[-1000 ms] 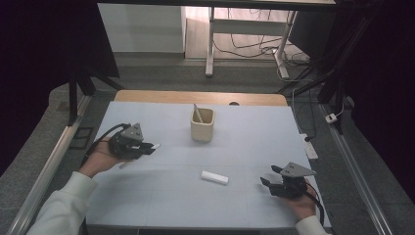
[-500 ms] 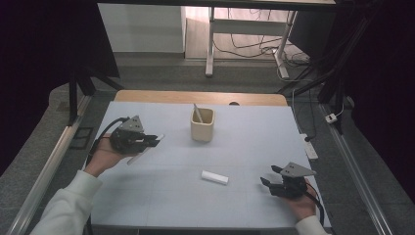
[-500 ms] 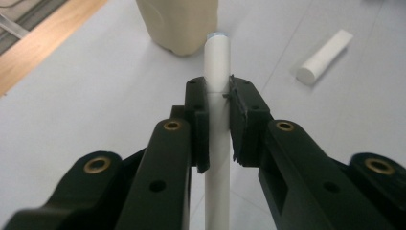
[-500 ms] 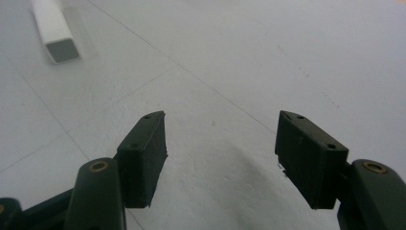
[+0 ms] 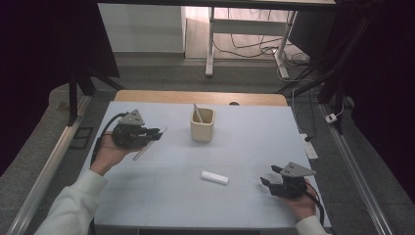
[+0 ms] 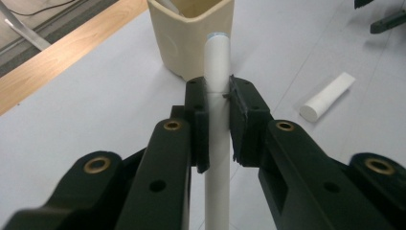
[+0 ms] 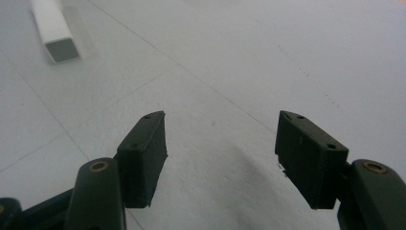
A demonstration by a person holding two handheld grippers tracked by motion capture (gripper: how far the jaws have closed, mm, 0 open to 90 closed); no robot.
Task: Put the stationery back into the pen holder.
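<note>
My left gripper point(image 5: 157, 132) is shut on a thin white rod point(image 5: 147, 146), held over the left side of the table; its tip points toward a beige cup point(image 5: 202, 126). In the left gripper view the rod point(image 6: 218, 62) runs up between the pads, its end just short of the cup point(image 6: 191, 33). A second rod point(image 5: 197, 112) leans inside the cup. A short white bar point(image 5: 214, 177) lies flat on the mat between the grippers. My right gripper point(image 5: 268, 182) rests at the front right, open and with nothing in it point(image 7: 220, 143); the bar point(image 7: 55, 28) lies ahead to its left.
A pale blue mat point(image 5: 244, 147) covers the table, with a wooden strip point(image 5: 147, 95) along the far edge. Metal rails point(image 5: 49, 166) run down both sides. A table frame and cables point(image 5: 244, 44) stand on the floor beyond.
My left gripper has drifted slightly away from the person and toward the cup, carrying the rod. The right gripper and the white bar have stayed put.
</note>
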